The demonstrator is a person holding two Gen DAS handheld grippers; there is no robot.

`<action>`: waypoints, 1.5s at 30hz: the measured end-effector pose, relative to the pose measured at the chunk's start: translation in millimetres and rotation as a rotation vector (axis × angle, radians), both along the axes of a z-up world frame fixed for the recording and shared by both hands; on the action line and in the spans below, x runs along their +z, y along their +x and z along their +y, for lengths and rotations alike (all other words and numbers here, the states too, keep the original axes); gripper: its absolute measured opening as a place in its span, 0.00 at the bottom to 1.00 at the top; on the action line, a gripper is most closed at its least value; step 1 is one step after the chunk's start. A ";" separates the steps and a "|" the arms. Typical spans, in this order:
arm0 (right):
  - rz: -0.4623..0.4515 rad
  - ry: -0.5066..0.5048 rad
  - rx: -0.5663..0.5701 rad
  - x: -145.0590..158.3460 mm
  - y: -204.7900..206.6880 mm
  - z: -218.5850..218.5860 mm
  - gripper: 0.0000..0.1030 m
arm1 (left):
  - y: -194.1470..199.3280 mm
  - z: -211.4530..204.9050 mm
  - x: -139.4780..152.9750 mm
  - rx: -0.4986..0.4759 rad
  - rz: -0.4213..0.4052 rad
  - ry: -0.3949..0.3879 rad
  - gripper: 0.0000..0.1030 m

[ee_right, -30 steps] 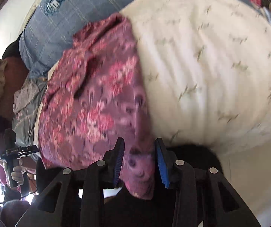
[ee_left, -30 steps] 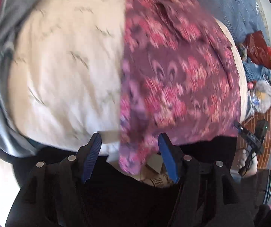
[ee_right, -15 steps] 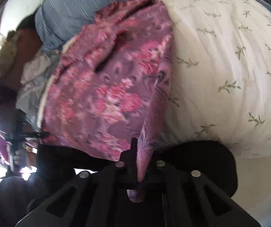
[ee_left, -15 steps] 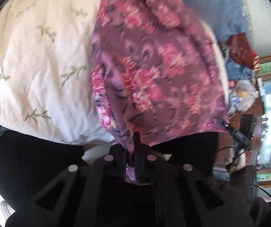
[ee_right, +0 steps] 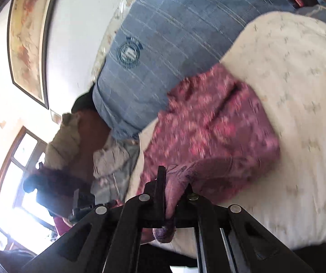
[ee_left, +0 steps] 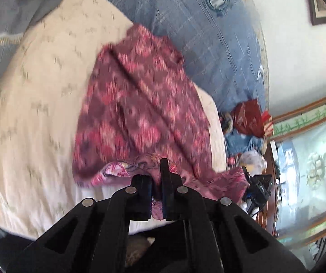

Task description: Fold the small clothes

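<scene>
A purple garment with a pink floral print lies on a cream quilt with small leaf sprigs. My left gripper is shut on the garment's near hem, which bunches up and pokes out behind the pads. In the right wrist view the same garment spreads across the cream quilt. My right gripper is shut on its near edge, and a fold of cloth hangs out below the jaws. The near hem is lifted off the quilt in both views.
A blue checked bedcover with a round crest lies beyond the quilt. Red and blue clothes pile at the bed's right side. A cream jacket and other clothes heap at the left, near a bright window.
Both grippers went from open around the garment's near edge to shut on it. Both then rose and tilted up, lifting the hem off the quilt.
</scene>
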State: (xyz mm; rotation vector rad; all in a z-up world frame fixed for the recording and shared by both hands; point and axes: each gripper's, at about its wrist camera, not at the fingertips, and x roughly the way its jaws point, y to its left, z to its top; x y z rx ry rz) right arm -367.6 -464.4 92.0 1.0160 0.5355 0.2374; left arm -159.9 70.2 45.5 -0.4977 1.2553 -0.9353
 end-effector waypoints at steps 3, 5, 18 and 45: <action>-0.028 0.014 -0.047 2.0 32.1 -20.0 0.04 | 39.8 -11.3 -0.6 0.064 0.007 -0.027 0.04; -0.027 0.030 -0.076 -0.6 55.8 -34.3 0.04 | 69.7 -21.0 -5.3 0.099 0.031 -0.046 0.04; 0.097 0.073 -0.162 -30.6 226.9 -100.8 0.04 | 215.4 -107.0 -21.3 0.215 0.077 -0.007 0.04; 0.417 0.001 -0.217 -86.2 304.7 -138.9 0.41 | 238.9 -143.5 -60.1 0.097 0.108 0.173 0.52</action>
